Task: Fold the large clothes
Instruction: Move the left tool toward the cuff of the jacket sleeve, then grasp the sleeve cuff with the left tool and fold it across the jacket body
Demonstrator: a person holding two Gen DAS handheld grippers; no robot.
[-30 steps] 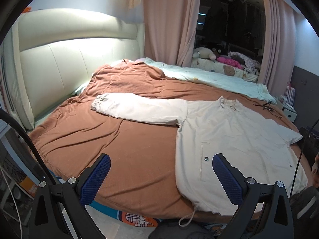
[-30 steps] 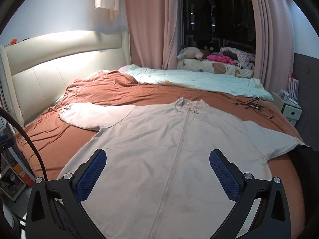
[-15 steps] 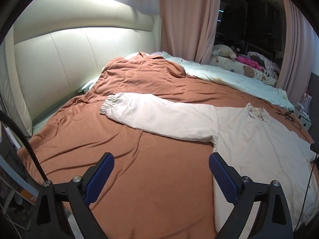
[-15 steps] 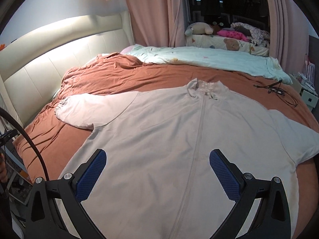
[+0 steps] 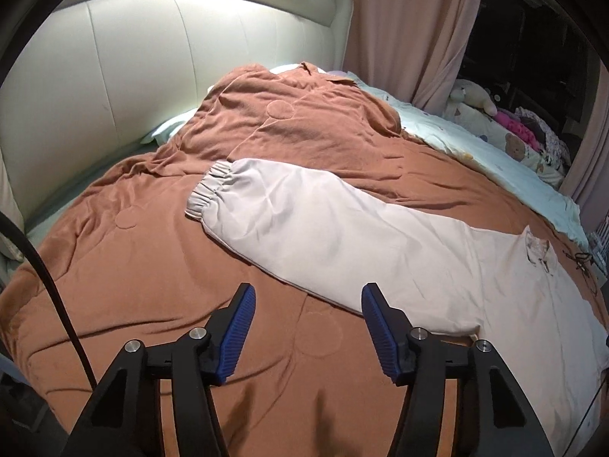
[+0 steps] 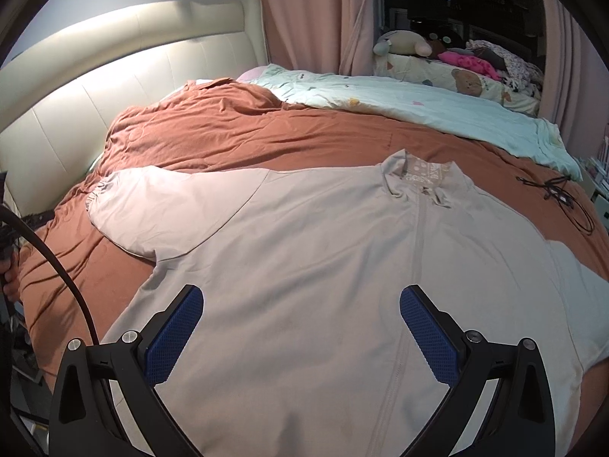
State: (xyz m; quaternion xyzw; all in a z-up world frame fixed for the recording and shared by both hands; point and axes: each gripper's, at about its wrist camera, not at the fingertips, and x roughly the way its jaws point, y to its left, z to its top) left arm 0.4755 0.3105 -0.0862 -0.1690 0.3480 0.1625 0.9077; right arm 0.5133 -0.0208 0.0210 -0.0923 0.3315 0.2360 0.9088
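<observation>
A large pale beige zip jacket (image 6: 342, 266) lies flat, front up, on a rust-brown bedspread (image 6: 228, 133). Its left sleeve (image 5: 304, 224) stretches out sideways, with the elastic cuff (image 5: 207, 194) towards the headboard. My left gripper (image 5: 307, 301) hovers over the bedspread just short of that sleeve's lower edge; its jaws are closing and nothing is between them. My right gripper (image 6: 300, 306) hangs over the jacket's chest (image 6: 304, 304), wide open and holding nothing. The collar (image 6: 422, 175) points to the far side.
A cream padded headboard (image 5: 133, 76) runs along the left. A mint quilt (image 6: 418, 106) lies at the bed's far side, with soft toys (image 6: 403, 42) and pink curtains (image 6: 312, 11) behind. A black cable (image 6: 559, 194) lies at the right. A hand (image 6: 9, 278) shows at the left edge.
Both grippers moved forward over the bed; the left one swung towards the outstretched sleeve and its jaws narrowed. The right one came in over the jacket's chest, still wide open.
</observation>
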